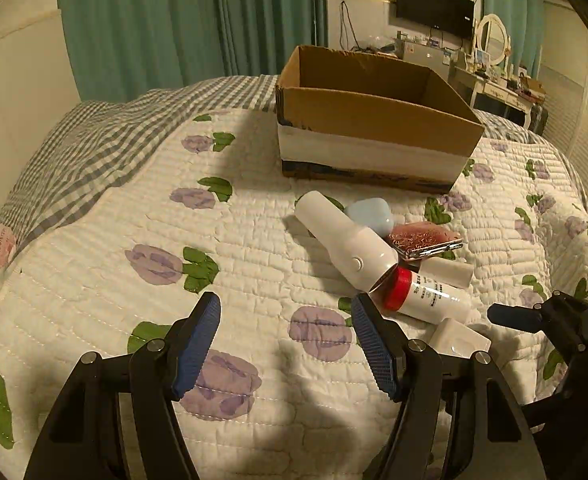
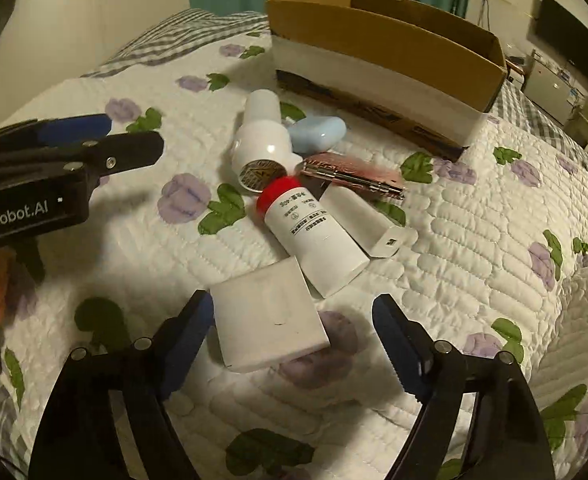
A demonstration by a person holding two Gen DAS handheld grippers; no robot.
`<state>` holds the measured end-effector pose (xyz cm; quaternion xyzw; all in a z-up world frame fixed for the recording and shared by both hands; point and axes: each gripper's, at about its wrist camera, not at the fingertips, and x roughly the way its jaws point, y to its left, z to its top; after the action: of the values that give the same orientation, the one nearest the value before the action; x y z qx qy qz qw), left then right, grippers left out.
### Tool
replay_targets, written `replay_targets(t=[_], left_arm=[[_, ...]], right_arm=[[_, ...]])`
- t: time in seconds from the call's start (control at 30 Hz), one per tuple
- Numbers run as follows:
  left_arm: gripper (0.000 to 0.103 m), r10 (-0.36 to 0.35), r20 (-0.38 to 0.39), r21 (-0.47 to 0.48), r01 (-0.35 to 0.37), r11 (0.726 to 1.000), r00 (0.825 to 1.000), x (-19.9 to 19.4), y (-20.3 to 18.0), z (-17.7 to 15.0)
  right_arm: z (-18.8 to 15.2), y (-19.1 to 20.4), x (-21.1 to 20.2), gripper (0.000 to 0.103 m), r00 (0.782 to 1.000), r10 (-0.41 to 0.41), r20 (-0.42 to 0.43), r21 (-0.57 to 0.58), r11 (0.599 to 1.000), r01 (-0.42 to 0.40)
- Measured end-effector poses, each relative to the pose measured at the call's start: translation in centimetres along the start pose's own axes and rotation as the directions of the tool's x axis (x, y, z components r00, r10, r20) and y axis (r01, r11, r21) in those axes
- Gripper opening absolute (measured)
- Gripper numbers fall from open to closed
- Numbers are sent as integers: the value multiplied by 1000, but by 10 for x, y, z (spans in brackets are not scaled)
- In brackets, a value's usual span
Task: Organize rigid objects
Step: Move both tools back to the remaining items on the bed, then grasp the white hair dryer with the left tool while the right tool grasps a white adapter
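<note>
- Low in the left wrist view, the left gripper is hovering over bare quilt, jaws apart and holding nothing; the clutter is lying right of centre, the cardboard box standing beyond it.
- Low in the right wrist view, the right gripper is straddling a flat white box, jaws apart, not yet clamping; a red-capped bottle is lying just above it.
- Judging by this, the first pick is starting: closing squarely on the flat white box comes next.
</note>
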<state>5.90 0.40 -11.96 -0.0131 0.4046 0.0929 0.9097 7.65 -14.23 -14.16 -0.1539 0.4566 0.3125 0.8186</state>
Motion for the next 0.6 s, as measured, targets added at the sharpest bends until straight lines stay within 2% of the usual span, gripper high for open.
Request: replay_targets(t=[0.1, 0.17, 0.2, 0.43, 0.6], left_arm=[[71, 3, -7, 5, -3, 1000, 1000, 1, -2, 0], [71, 13, -11, 11, -13, 1000, 1000, 2, -3, -1], [71, 17, -12, 13, -17, 1000, 1000, 2, -3, -1], [71, 33, -7, 25, -33, 999, 999, 0, -6, -1], [71, 28, -22, 42, -27, 999, 999, -1, -15, 1]], right_arm=[[-2, 5, 8, 70, 999, 22, -39, -22, 1000, -23], [-4, 9, 12, 58, 998, 25, -51, -43, 999, -27], [-5, 12, 11, 56, 999, 18, -50, -55, 998, -21], [-5, 3, -12, 54, 1000, 10, 14, -11, 1000, -10], [5, -27, -43, 52, 996, -38, 85, 75, 997, 32]])
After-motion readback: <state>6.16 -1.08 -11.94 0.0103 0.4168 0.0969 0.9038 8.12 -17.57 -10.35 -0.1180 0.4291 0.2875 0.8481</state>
